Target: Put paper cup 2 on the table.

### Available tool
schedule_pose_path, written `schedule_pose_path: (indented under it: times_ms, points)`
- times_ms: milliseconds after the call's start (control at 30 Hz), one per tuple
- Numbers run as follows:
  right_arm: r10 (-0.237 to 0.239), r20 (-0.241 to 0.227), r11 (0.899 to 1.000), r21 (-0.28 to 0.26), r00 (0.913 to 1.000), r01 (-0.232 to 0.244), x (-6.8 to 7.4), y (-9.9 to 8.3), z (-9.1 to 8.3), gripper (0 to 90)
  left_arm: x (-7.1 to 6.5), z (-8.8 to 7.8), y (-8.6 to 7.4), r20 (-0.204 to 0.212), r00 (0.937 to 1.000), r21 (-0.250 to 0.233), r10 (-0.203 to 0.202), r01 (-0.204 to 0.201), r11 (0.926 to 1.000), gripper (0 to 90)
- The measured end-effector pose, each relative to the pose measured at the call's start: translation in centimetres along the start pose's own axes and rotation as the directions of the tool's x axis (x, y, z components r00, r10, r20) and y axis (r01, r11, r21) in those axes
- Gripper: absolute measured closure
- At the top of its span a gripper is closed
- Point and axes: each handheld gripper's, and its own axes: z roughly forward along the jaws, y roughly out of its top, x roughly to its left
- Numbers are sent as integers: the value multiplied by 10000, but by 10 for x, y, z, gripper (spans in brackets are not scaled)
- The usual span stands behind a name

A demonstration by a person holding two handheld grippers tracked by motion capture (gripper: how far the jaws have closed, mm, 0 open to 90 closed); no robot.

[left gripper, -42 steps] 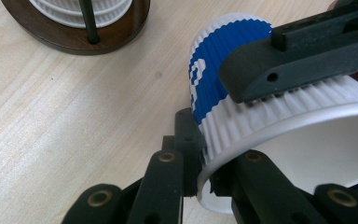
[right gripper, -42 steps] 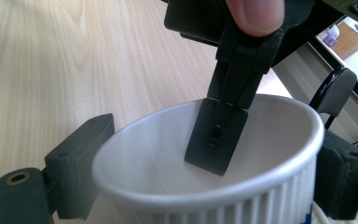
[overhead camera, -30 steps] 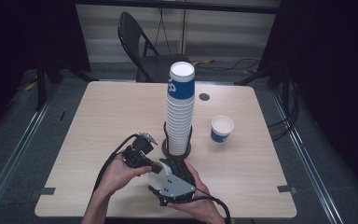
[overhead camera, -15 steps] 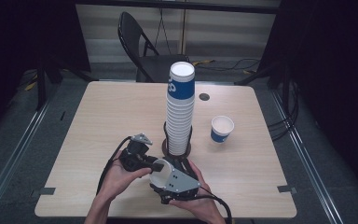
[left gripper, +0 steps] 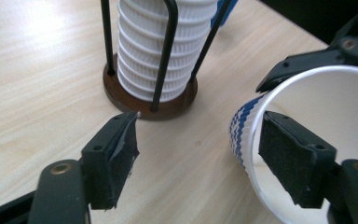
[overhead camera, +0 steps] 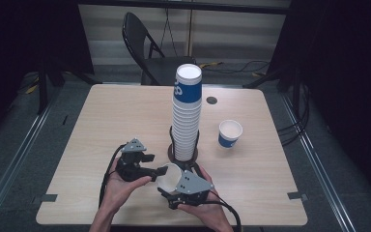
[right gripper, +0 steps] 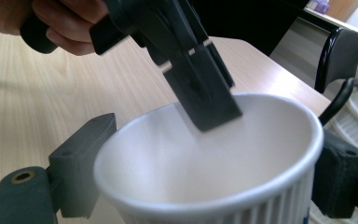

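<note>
- The pale wooden table (overhead camera: 101,125) bears a tall stack of white ribbed paper cups with blue bands (overhead camera: 187,113), upright in a black wire holder on a round brown base (left gripper: 121,93).
- A single blue-and-white paper cup (overhead camera: 230,134) stands well apart to the stack's right.
- The right gripper (overhead camera: 186,186) clamps a white ribbed paper cup (right gripper: 223,158) by its sides, near the table's front edge.
- The left gripper (overhead camera: 149,170) has just been opening; its jaws stand apart, one pad inside that cup's mouth, not pressing.
</note>
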Motion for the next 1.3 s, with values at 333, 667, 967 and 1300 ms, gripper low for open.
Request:
schedule_pose_path:
  times_ms: [333,667,967,1300]
  points:
    - [799,104,9968,43,9967,-799,-7,-7,0,135,7,-13,-11,-320,9987,-1811,-399,334,9829,161]
    - [1678,361,9858,-118,9852,-1675,-21,-16,-6,134,16,-13,-30,-2179,9741,-2728,-598,-20,9621,164]
    - [2680,732,9629,-512,9606,-2648,-37,-27,-19,134,24,-5,-59,-2785,9569,-3271,-826,-136,9449,159]
    - [3587,1830,9334,-834,9153,-3491,-63,-41,-32,134,23,-4,-80,-3018,9493,-3501,-881,-245,9364,158]
